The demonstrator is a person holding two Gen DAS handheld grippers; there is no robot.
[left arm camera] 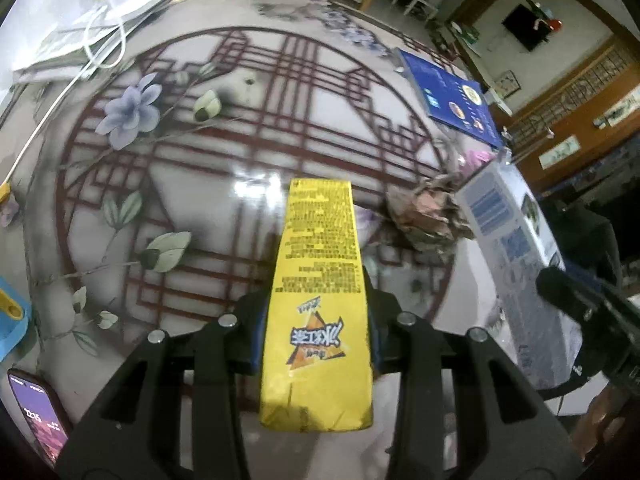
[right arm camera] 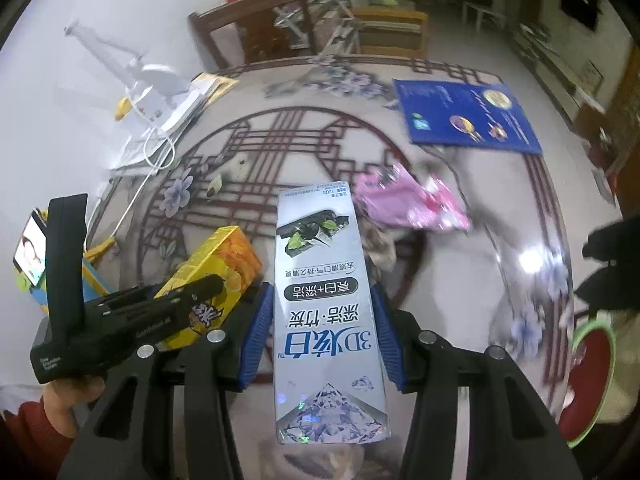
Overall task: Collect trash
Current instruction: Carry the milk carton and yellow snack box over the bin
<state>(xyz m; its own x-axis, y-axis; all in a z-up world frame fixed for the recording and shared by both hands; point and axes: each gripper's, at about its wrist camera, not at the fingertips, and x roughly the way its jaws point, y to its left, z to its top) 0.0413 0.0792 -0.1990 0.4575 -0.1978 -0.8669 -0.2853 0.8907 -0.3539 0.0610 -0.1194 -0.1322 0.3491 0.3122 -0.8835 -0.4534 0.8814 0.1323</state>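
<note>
My left gripper (left arm camera: 318, 326) is shut on a yellow drink carton (left arm camera: 318, 300) and holds it above the patterned table (left arm camera: 240, 152). My right gripper (right arm camera: 324, 332) is shut on a silver toothpaste box (right arm camera: 326, 312), also above the table. The carton (right arm camera: 218, 276) and the left gripper (right arm camera: 132, 320) show at the left of the right wrist view. The toothpaste box (left arm camera: 516, 264) and the right gripper (left arm camera: 580, 308) show at the right of the left wrist view. A crumpled brown wrapper (left arm camera: 428, 216) and a pink wrapper (right arm camera: 408, 204) lie on the table ahead.
A blue booklet (right arm camera: 464, 116) lies at the table's far right. Papers with a white cable (left arm camera: 92, 32) sit far left. A phone (left arm camera: 36, 412) lies near left. A red bin with a green rim (right arm camera: 592, 372) stands at the right. Chairs (right arm camera: 272, 28) stand beyond the table.
</note>
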